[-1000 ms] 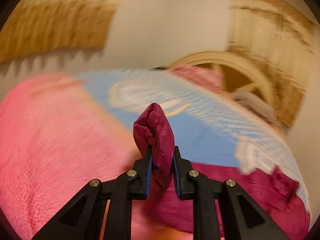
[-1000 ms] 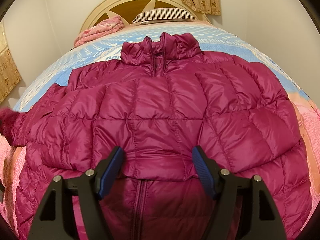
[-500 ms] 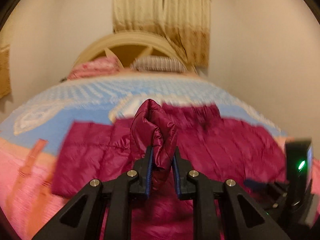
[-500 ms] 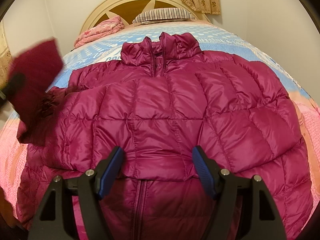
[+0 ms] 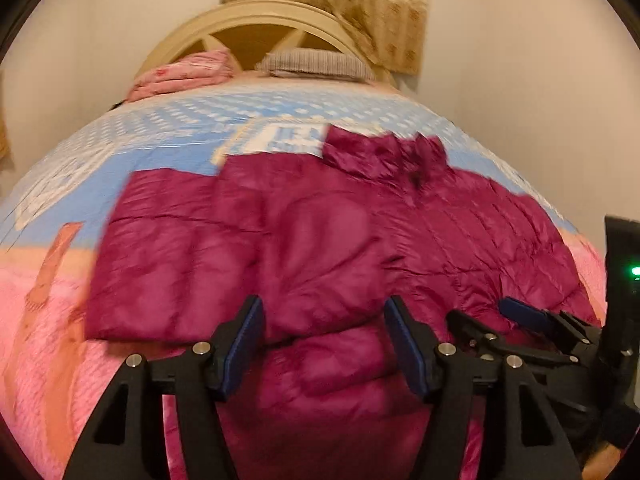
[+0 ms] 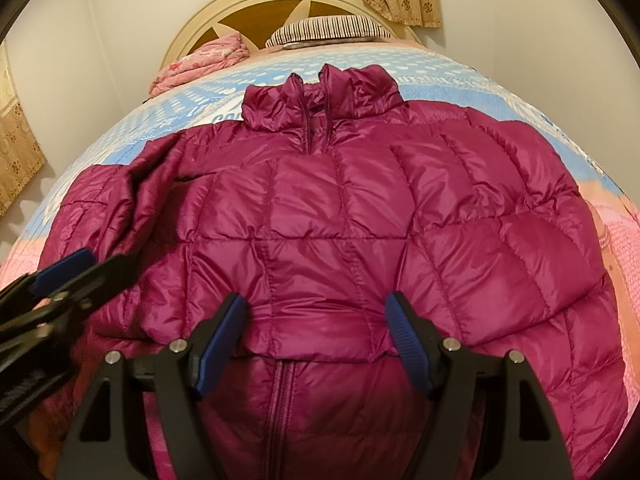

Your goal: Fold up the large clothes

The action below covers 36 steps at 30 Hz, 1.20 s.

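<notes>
**Left sleeve dropped across the chest; both claws now free**

Since 0.5 s ago, the left claw [image 5: 324, 344] is no longer pinching the cuff: its pads are standing wide apart with nothing between them, and the left sleeve [image 5: 192, 256] is lying folded across the jacket's front. The right claw [image 6: 316, 344] is likewise gaping, hovering over the lower edge of the fold with the zipper [image 6: 280, 412] running toward the camera below it.

The puffer jacket [image 6: 360, 216] is lying face up on the bed [image 6: 520, 96], collar [image 6: 324, 92] pointing at the headboard [image 6: 280, 4], so its long axis is running straight away from both claws. The right sleeve [image 6: 532, 240] is sitting on the right claw's side, well away from the left claw. Judging by that, the right claw is the nearer 1 for whichever fold is coming next on that side, probably bringing the hem up toward the collar afterwards.
</notes>
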Motion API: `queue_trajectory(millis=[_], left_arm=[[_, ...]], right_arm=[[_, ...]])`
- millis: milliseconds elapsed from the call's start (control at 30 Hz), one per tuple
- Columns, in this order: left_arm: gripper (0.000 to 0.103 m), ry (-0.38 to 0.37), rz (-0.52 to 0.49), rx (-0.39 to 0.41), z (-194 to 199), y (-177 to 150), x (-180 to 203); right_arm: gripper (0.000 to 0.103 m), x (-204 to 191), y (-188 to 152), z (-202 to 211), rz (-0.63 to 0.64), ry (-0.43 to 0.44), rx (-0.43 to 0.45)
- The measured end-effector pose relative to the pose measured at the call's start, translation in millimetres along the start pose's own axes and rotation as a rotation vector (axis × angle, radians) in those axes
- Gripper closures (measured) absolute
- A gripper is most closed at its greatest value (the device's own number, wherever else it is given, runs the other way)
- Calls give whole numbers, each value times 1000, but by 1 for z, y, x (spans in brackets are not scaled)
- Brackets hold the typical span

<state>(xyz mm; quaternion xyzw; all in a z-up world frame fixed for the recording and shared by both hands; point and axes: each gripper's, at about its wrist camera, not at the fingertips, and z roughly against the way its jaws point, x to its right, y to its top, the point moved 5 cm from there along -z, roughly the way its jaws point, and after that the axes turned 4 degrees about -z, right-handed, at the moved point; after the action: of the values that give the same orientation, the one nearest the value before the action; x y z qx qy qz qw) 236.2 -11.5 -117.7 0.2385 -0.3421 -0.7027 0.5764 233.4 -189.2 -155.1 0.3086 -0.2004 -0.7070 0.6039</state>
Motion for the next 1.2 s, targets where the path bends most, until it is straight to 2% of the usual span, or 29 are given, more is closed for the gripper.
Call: queue_trajectory(millis=[67, 200, 333, 400, 533, 733, 800, 833, 867, 967, 1000, 1033, 1100, 1200], left_arm=[[34, 51, 53, 15, 8, -6, -20], [34, 125, 131, -3, 3, -11, -51], [34, 213, 120, 7, -2, -8, -61], [34, 230, 103, -10, -9, -11, -60], [34, 254, 92, -105, -30, -20, -60], [33, 242, 119, -97, -29, -23, -64], [33, 242, 138, -77, -23, -24, -67], [33, 243, 149, -62, -20, -24, -69], [33, 243, 157, -50, -17, -22, -69], [33, 250, 206, 25, 0, -22, -75], [33, 249, 232, 64, 8, -22, -79], [33, 252, 255, 89, 14, -23, -83], [33, 254, 306, 123, 21, -24, -91], [33, 261, 383, 135, 25, -29, -104]], right_arm=[[28, 0, 0, 0, 0, 1, 0], [28, 0, 0, 0, 0, -1, 0], [28, 0, 0, 0, 2, -2, -1], [28, 0, 0, 0, 2, -2, -2], [27, -1, 0, 0, 9, -11, -4], [22, -3, 2, -3, 34, -42, -21], [25, -6, 6, 0, 51, -65, -44], [34, -8, 10, 6, 44, -55, -34], [35, -11, 15, 14, 32, -29, -7], [33, -30, 40, 48, -17, 95, 108], [26, -38, 46, 51, -18, 114, 113], [21, -50, 51, 48, -15, 143, 100], [20, -69, 53, 35, 2, 173, 63], [21, -93, 46, -2, 49, 156, -31]])
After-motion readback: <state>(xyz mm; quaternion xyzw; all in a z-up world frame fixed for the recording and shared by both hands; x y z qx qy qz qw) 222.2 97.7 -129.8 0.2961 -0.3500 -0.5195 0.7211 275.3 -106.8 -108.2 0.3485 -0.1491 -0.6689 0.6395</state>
